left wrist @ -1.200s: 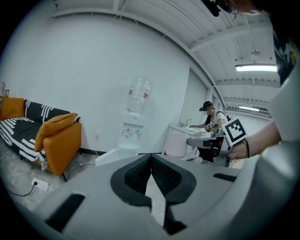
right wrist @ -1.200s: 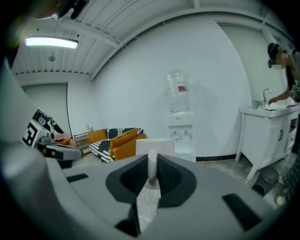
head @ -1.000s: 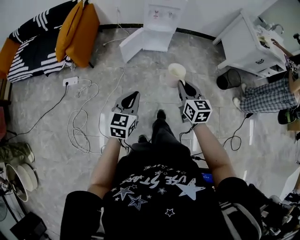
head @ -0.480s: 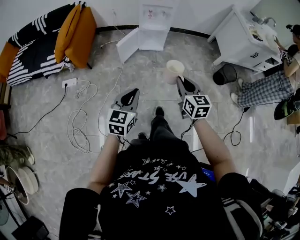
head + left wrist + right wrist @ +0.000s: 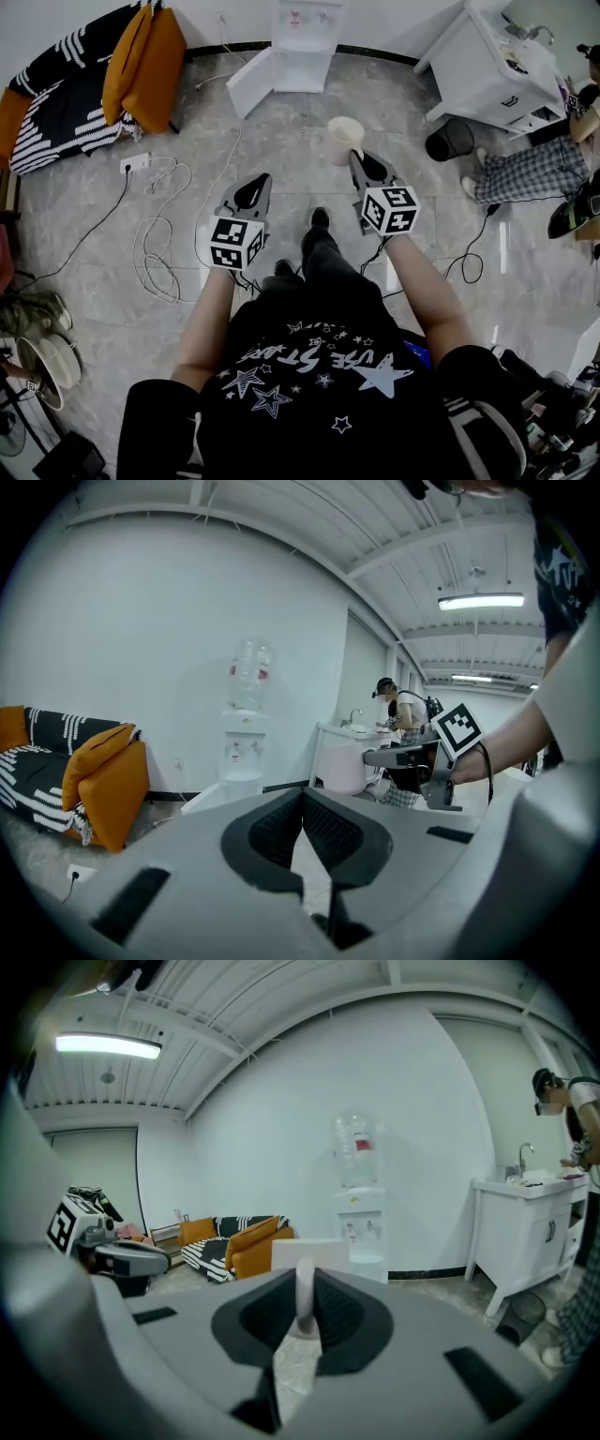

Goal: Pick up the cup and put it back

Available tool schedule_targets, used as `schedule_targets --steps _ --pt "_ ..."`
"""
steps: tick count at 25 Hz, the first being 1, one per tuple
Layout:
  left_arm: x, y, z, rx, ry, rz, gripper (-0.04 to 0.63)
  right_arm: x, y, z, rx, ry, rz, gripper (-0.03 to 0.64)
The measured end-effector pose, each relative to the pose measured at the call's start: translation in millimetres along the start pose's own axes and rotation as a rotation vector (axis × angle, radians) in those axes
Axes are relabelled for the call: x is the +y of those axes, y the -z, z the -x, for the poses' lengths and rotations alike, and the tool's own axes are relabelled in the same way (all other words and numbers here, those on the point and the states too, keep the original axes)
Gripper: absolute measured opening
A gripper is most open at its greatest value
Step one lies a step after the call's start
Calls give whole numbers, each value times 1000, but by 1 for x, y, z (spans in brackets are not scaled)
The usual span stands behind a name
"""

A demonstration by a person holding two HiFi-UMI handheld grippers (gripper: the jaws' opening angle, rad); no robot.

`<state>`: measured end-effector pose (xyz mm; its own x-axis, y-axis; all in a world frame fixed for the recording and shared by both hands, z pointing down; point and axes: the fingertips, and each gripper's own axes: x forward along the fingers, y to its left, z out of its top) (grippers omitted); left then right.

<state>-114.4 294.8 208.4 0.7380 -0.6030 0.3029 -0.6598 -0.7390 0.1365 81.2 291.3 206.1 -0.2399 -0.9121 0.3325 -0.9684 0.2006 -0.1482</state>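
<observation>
Two grippers hang above the tiled floor [image 5: 169,122]. Our right gripper [image 5: 360,161] clamps the handle of the pale cup [image 5: 344,138], holding it in the air ahead of us (upright, mouth up). Our left gripper [image 5: 255,188] is closed on nothing.

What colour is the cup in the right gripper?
Plain cream white. The cup shows best in the head view.

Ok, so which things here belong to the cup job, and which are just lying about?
In the job:
cup
right hand-held gripper, shut on the cup

Lying about:
left hand-held gripper, shut and empty
water dispenser
orange cushions
power strip
white sink cabinet
black bin
</observation>
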Motion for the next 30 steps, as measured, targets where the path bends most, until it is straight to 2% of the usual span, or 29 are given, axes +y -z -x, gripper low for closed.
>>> schedule_targets --steps 6,12,18,23,30 --pt "17 0 -38 34 -15 18 11 -32 7 -32 30 -8 -6 41" --pt "49 5 -112 105 -54 58 11 -84 19 -101 106 -39 -24 41" --pt "91 14 -194 143 -160 105 11 -148 30 -180 153 -74 -3 41" --pt "124 21 -236 168 -252 152 11 -193 43 -234 220 -106 0 41" --pt "175 60 -290 201 -306 196 11 -235 84 -314 303 -54 -35 41"
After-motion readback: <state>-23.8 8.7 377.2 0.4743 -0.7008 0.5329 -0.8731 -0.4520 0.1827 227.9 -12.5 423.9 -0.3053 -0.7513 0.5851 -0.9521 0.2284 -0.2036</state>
